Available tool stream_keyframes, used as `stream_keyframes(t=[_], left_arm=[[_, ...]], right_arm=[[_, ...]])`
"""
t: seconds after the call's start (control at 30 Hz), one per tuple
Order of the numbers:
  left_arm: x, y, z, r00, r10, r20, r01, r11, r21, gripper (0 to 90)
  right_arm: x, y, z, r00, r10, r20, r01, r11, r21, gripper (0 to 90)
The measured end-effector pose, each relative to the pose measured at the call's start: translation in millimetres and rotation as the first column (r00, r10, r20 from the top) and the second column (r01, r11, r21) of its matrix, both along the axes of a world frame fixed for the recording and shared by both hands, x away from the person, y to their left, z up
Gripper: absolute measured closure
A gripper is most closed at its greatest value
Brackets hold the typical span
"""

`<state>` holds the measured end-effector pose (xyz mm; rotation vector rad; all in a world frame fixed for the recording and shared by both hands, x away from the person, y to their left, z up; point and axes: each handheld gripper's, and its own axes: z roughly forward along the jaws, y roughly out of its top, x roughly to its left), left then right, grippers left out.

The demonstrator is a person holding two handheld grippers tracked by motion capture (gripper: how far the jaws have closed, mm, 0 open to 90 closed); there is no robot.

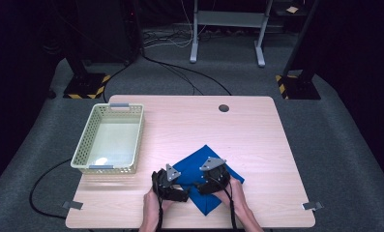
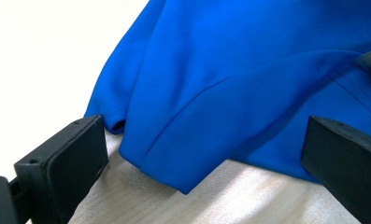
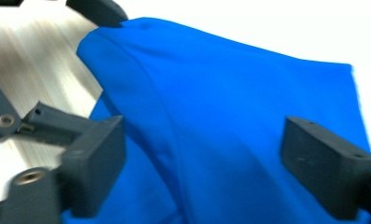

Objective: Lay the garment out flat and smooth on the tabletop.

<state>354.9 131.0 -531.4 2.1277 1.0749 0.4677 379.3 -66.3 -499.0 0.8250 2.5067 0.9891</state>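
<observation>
Blue cloth (image 1: 206,174): I see it lying folded on the near middle of the counter (image 1: 257,140), one corner pointing away from me, layered folds showing in both gripper views.
Left hand (image 1: 153,205): it comes in from the bottom edge of the high view, forearm angled slightly inward, wrist low over the counter.
Left hand-held gripper (image 1: 180,186): it sits at the cloth's near-left edge, pointing toward the other gripper. In the left gripper view (image 2: 204,154) the jaws stand wide apart, with a folded corner of the cloth lying between them and touching neither pad, so it has hold of nothing.
Right hand (image 1: 230,195): it enters beside the left one, forearm angled inward, gripper raised a little over the cloth.
Right hand-held gripper (image 1: 204,181): I see it over the middle of the cloth, tilted down and toward the left one. In the right gripper view (image 3: 202,154) the jaws are well apart with cloth spread between and beneath them. That picture is blurred, so I think the pads are clear of the fabric, but I cannot be sure.
Basket (image 1: 88,145): cream, meshed, on the counter's left side, well apart from the cloth.
</observation>
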Motion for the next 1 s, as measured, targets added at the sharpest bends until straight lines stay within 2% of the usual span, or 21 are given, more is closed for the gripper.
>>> stream_keyframes(t=[0.07,0.17,0.27,0.37,0.47,0.6,0.77,1.0], left_arm=[[-0.7,-0.6,-0.1,0.9999,-0.01,0.005,0.01,0.9999,0.001,0.0],[-0.7,-0.9,-0.1,0.9998,-0.02,0.002,0.02,0.9998,0.001,0.0],[0.2,-0.6,-0.4,0.9997,-0.023,-0.006,0.023,0.9997,-0.004,0.1],[0.6,-0.4,-0.4,0.9997,-0.022,-0.011,0.022,0.9997,-0.005,0.1],[0.7,-0.8,-0.6,0.9997,-0.02,-0.011,0.02,0.9998,-0.005,0.1],[0.8,-0.7,-0.5,0.9997,-0.019,-0.013,0.019,0.9998,-0.003,0.1],[0.8,-0.6,-0.4,0.9997,-0.02,-0.012,0.02,0.9998,-0.002,0.1],[0.8,-0.6,-0.4,0.9997,-0.019,-0.013,0.018,0.9998,-0.002,0.1]], right_arm=[[2.7,8.0,-3.3,0.9998,0.018,-0.006,-0.018,0.9995,-0.027,24.1],[5.0,15.6,-7.6,0.9992,0.032,-0.024,-0.033,0.9987,-0.04,33.4],[4.5,19.1,-9.9,0.9993,0.031,-0.019,-0.033,0.9973,-0.066,43.5],[3.6,19.4,-10.7,0.9997,0.024,0.002,-0.024,0.996,-0.086,58.3],[5.6,15.1,-10.2,1.0,0.006,-0.001,-0.006,0.9981,-0.061,70.4],[8.0,8.8,-7.9,0.9999,-0.012,-0.011,0.012,0.9999,-0.009,80.1],[10.8,-2.1,-1.2,0.999,-0.042,-0.011,0.043,0.9974,0.058,82.6],[15.7,-23.5,14.0,0.9949,-0.1,0.003,0.099,0.9858,0.136,82.9]])
